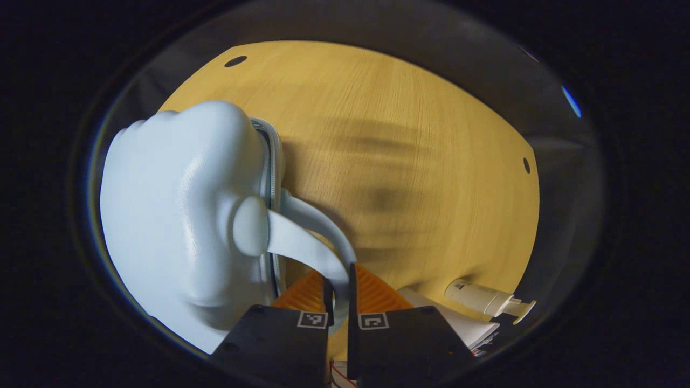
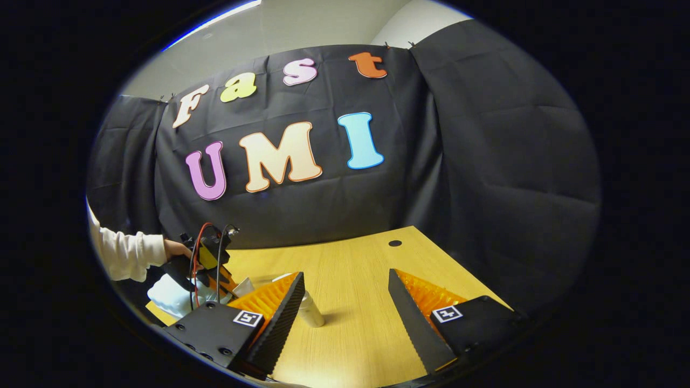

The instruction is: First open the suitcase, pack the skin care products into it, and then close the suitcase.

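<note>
A pale, glossy hard-shell suitcase [image 1: 178, 215] lies on the wooden table [image 1: 409, 151] at the left, its zipper seam facing me. Its curved handle [image 1: 307, 237] arches toward me and runs between the fingers of my left gripper [image 1: 339, 276], which is shut on it. A white pump bottle [image 1: 482, 297] lies on its side at the lower right, beside a flat white packet [image 1: 463, 323]. In the right gripper view my right gripper [image 2: 345, 293] hangs open above the table, with a small upright bottle [image 2: 311, 312] just beyond its left finger [image 2: 283, 318]. The suitcase [image 2: 164, 299] shows far left, under the other gripper [image 2: 207, 258].
A person's hand and light sleeve [image 2: 126, 253] hold the far gripper at the left. The booth's black cloth wall [image 2: 485, 178] closes off the back and right. The table [image 2: 356, 269] has small round holes near its corners [image 2: 395, 243].
</note>
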`<state>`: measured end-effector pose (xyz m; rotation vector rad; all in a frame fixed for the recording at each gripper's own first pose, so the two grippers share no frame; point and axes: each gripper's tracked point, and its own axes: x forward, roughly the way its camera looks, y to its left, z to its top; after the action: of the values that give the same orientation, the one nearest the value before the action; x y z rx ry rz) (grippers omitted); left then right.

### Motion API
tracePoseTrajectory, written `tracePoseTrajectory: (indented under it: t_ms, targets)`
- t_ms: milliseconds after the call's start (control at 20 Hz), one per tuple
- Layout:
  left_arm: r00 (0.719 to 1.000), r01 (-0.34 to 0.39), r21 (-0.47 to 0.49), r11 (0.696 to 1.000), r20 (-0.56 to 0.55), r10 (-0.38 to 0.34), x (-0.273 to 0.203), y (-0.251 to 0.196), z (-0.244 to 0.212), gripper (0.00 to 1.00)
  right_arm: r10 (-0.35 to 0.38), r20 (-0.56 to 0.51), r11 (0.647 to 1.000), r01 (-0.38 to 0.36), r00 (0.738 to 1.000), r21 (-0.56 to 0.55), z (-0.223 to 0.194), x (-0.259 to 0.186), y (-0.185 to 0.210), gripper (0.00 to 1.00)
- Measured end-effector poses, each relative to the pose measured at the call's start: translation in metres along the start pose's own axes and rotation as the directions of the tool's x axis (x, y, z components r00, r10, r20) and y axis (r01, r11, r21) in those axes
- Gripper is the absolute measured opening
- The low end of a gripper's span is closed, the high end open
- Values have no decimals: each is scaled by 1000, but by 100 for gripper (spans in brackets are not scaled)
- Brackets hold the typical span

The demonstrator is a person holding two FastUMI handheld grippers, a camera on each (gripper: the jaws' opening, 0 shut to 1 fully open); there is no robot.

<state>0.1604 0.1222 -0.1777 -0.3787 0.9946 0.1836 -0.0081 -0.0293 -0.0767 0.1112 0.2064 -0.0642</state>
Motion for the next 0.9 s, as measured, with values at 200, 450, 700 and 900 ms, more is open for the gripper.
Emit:
tracePoseTrajectory:
  t_ms: [200, 450, 700, 900]
  targets:
    - [988, 144, -74, 987, 69, -139, -24, -8, 14, 5, 32, 3, 999, -32, 999, -7, 2, 1, 12, 98]
    - [954, 247, -55, 967, 187, -233, -63, -9, 25, 5, 73, 4, 997, -73, 997, -18, 0, 2, 28, 98]
    - [917, 306, -60, 950, 286, -278, -99, 1, 34, 5, 113, 6, 993, -113, 994, -29, 1, 5, 50, 98]
    - [887, 280, -68, 958, 401, -230, -128, 47, 59, 4, 136, 1, 990, -136, 991, -32, 0, 7, 69, 98]
